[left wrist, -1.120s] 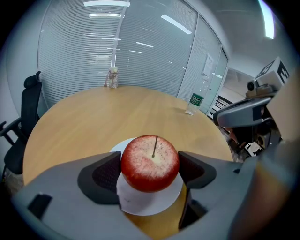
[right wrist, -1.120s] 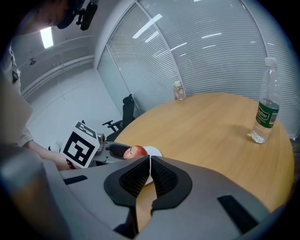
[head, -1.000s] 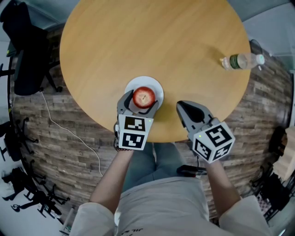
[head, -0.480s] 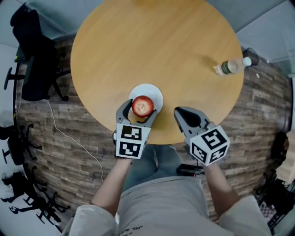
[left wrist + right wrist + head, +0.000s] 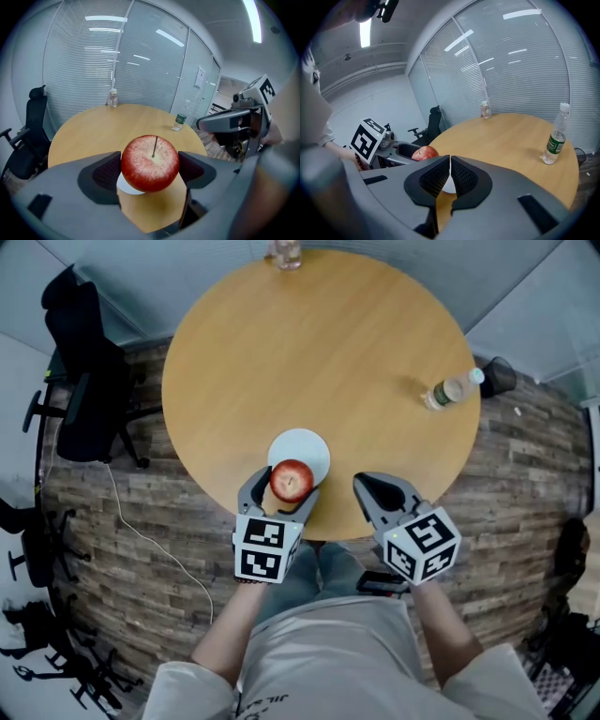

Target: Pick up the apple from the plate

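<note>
On the near side of the plate (image 5: 305,448), our left tongs (image 5: 284,486) clamp the apple (image 5: 150,164) by its sides, apparently to carry it just clear of the plate. It is round, with no real long axis, stem up. Right of the plate, our right tongs (image 5: 450,174) are pressed together, empty, probably spare. Far beyond, a bottle (image 5: 448,391) stands on the desk (image 5: 319,352).

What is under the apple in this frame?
The apple is clamped in the left gripper. Beneath it show a sliver of white plate and bare wooden table. The plate's near edge is hidden by the apple.
</note>
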`<state>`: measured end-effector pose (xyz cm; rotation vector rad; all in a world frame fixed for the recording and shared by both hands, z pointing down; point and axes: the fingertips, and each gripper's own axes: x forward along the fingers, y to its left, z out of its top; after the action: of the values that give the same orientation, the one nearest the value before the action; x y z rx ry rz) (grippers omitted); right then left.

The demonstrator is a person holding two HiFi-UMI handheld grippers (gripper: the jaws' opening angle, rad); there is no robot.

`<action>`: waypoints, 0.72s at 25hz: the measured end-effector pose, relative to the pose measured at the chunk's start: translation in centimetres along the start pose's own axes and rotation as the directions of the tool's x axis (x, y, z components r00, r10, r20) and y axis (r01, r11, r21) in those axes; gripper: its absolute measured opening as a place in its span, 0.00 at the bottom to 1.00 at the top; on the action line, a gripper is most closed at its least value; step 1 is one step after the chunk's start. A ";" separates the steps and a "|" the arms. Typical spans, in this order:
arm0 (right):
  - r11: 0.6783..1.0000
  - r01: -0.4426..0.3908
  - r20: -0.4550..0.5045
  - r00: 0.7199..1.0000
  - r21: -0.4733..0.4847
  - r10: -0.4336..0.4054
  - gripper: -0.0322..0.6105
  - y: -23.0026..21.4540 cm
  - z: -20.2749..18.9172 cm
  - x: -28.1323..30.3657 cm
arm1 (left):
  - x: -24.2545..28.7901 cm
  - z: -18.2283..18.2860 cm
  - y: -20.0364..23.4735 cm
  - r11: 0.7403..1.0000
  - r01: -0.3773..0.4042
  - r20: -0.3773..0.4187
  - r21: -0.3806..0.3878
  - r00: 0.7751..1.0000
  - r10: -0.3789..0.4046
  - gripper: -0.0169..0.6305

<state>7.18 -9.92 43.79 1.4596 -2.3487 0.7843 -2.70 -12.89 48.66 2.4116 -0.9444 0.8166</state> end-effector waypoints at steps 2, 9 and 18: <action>1.000 0.004 0.007 1.000 -0.004 -0.004 0.10 0.3 0.2 -0.5 | -1.0 0.4 -0.4 1.000 0.006 0.015 0.005 1.000 -0.006 0.62; 1.000 0.011 0.040 0.999 -0.022 -0.010 0.10 1.0 1.3 -1.7 | -4.3 1.6 -1.9 1.000 0.028 0.069 0.014 0.997 -0.029 0.62; 0.999 0.007 0.079 0.997 -0.046 -0.003 0.10 1.9 3.0 -2.8 | -7.0 2.0 -1.6 0.999 0.016 0.117 -0.031 0.993 -0.012 0.62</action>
<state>6.91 -8.91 39.34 1.5031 -2.4027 0.6784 -4.98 -9.63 42.31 2.4581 -0.9755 0.6560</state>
